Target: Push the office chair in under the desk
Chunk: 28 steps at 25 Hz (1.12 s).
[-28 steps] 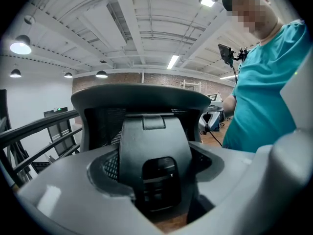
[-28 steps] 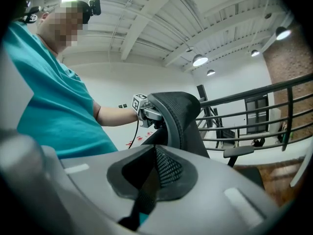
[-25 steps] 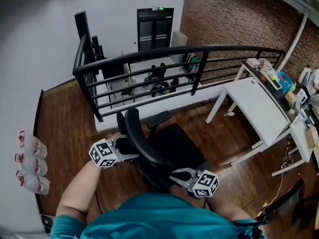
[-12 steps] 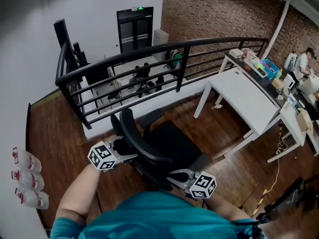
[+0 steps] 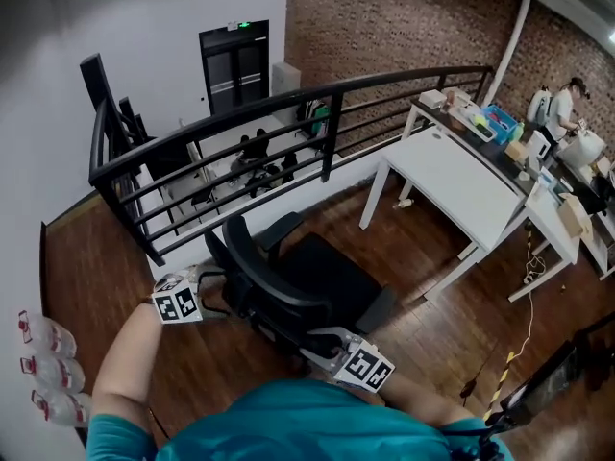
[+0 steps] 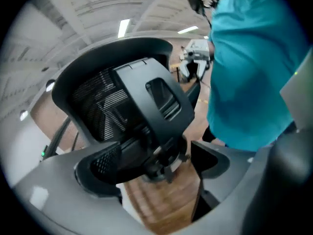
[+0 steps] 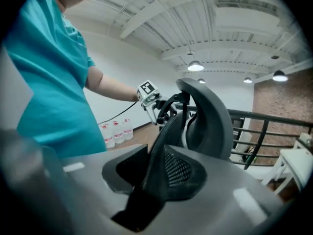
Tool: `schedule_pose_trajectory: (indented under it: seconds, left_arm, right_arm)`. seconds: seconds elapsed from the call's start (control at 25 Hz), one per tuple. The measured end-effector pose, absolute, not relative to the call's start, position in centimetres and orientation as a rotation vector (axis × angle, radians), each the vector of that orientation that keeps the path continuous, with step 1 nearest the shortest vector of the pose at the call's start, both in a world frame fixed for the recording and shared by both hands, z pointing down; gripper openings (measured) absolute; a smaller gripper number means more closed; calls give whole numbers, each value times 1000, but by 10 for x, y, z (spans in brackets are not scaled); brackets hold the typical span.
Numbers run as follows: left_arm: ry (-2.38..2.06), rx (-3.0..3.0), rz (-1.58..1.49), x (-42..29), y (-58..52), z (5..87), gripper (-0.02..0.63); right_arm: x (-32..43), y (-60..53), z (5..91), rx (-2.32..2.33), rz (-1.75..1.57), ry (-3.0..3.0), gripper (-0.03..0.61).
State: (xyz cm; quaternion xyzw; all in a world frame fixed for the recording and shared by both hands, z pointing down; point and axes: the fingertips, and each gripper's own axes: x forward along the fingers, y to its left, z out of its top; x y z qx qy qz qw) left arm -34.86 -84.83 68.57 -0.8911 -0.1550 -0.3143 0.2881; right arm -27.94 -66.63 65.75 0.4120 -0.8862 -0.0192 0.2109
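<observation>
As it stands, the office chair (image 5: pixel 325 277) is black.

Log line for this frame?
left claw: just opened wide, empty | right claw: just opening, backrest edge between jaws | office chair: clear of desk, not pushed in

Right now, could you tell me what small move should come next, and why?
Probably close the right gripper on the office chair by its backrest edge: its fingers have just been opening with that edge between them, the left gripper has just opened wide on nothing, and the desk stands apart.
</observation>
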Motion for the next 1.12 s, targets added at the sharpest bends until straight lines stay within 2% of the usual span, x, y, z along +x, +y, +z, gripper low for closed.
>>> schedule_pose_trajectory:
  seconds: [0.04,0.08,0.12,0.16,0.2,0.28,0.32,0.68,1.12]
  left_arm:
    - [-374,-2308,-862,-348,-864,690,401]
    - [-352,-2245,-881,-344,-875,693,345]
    - [-352,-2179,-909,-340,-882,696,369]
    - [-363,-2103,-946,-336,-888,700,406]
    - [-370,-2023,-985,-333,-896,706,408]
    - [-356,-1899,-1024,-324,-913,716,410]
    - [-347,-1870,-1017,-319,-919,718,381]
    - [-347,-1902,-996,-299,-929,712,402]
    - [-306,-1922,-1014,-226,-941,704,400]
  right_arm:
    - [-287,-666,661,1102,-74,-2422,94]
    - [-295,-666,667,1056,-82,-2385,148]
    - [-302,-666,673,1023,-77,-2353,219]
    - [-306,-668,678,1011,-64,-2317,237]
    - [-306,-673,683,1017,-49,-2265,235]
    - [-301,-687,693,1059,-18,-2157,171]
    - [-299,-693,696,1084,16,-2149,176]
    - [-271,-707,690,1261,243,-2280,113]
    - [-191,-724,681,1312,219,-2237,106]
